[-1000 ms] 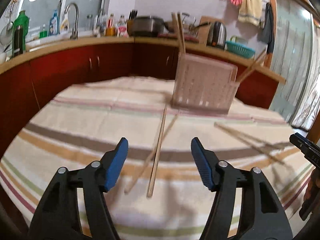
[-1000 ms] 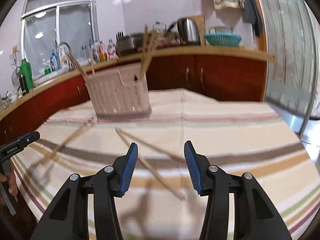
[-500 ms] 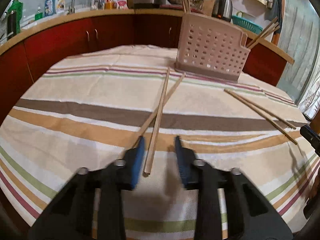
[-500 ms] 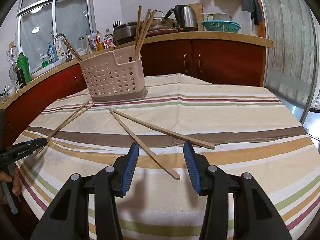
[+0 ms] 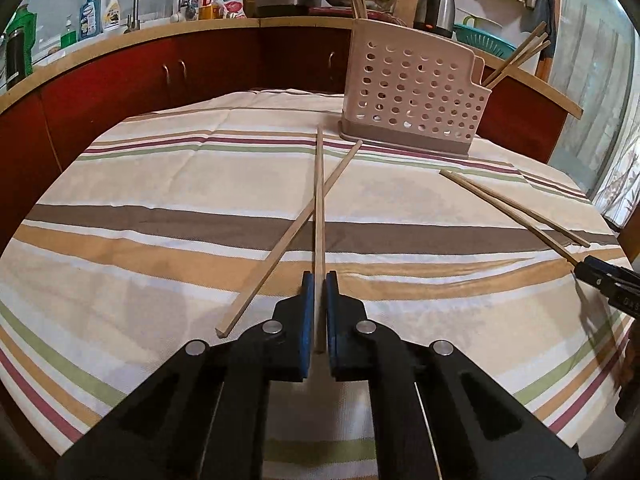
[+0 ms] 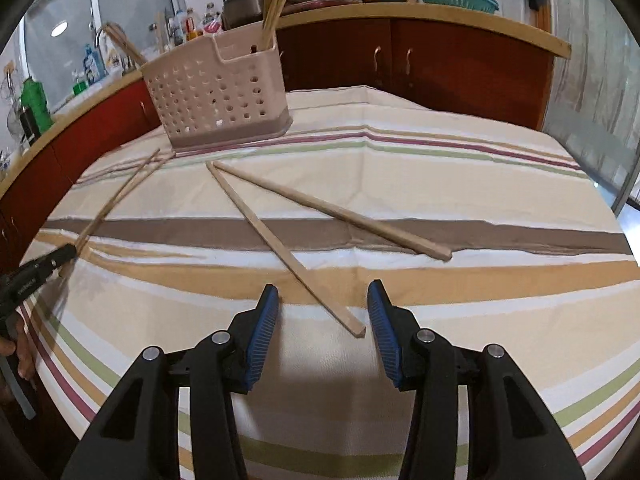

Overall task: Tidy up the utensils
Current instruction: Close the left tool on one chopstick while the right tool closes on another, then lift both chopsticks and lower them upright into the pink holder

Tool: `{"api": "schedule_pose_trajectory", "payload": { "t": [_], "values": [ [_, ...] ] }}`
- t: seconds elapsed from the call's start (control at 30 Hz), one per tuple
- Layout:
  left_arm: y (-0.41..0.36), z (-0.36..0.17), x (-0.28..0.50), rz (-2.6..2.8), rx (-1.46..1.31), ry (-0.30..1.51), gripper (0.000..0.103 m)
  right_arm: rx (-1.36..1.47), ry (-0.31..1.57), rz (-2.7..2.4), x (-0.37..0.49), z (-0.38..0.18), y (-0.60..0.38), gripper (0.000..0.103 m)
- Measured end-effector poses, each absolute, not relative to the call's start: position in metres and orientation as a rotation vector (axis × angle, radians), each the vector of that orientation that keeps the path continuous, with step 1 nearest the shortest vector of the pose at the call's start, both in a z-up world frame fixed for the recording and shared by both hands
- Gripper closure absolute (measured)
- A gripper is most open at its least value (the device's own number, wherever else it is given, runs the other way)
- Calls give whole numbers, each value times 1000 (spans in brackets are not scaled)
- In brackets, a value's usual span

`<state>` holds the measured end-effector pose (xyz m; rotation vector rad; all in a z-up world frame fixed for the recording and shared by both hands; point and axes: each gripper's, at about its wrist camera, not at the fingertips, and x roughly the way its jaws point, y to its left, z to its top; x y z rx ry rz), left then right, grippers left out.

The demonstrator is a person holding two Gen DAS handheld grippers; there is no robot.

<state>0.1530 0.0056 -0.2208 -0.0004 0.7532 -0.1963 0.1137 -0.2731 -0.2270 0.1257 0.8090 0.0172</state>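
Note:
My left gripper [image 5: 319, 280] is shut on the near end of a wooden chopstick [image 5: 319, 200] that points toward the pink perforated utensil holder [image 5: 412, 92]. A second chopstick [image 5: 292, 236] crosses under it on the striped tablecloth. My right gripper [image 6: 323, 300] is open, its jaws low on either side of the near end of another chopstick [image 6: 280, 240]. A fourth chopstick [image 6: 332, 212] lies to its right. The holder [image 6: 216, 96] stands at the back with several chopsticks upright in it.
The round table [image 5: 160, 208] carries a striped cloth. Red cabinets and a wooden counter [image 5: 160, 36] curve behind it, with a sink, bottles, a pot and a kettle [image 5: 434, 4]. The left gripper shows at the left edge of the right wrist view [image 6: 36, 272].
My left gripper lowered and closed on the chopstick's near end. My right gripper moved down and forward until its open jaws flank the other chopstick's end.

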Motion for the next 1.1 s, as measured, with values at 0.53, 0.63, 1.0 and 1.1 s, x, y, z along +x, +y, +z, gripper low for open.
{"api": "schedule_pose_trajectory", "payload": {
  "t": [0.53,0.63,1.0,1.1],
  "values": [
    [7,-216,139,-200,-6,722,97,62,727,73,80,-225,-246,90],
    [7,-207,132,-197,-4,694,97,51,668,71,73,-209,-242,95],
    [11,-175,107,-205,-12,597,97,58,575,77,62,-182,-240,96],
    [10,-169,101,-209,-6,580,97,65,559,76,54,-181,-239,96]
  ]
}}
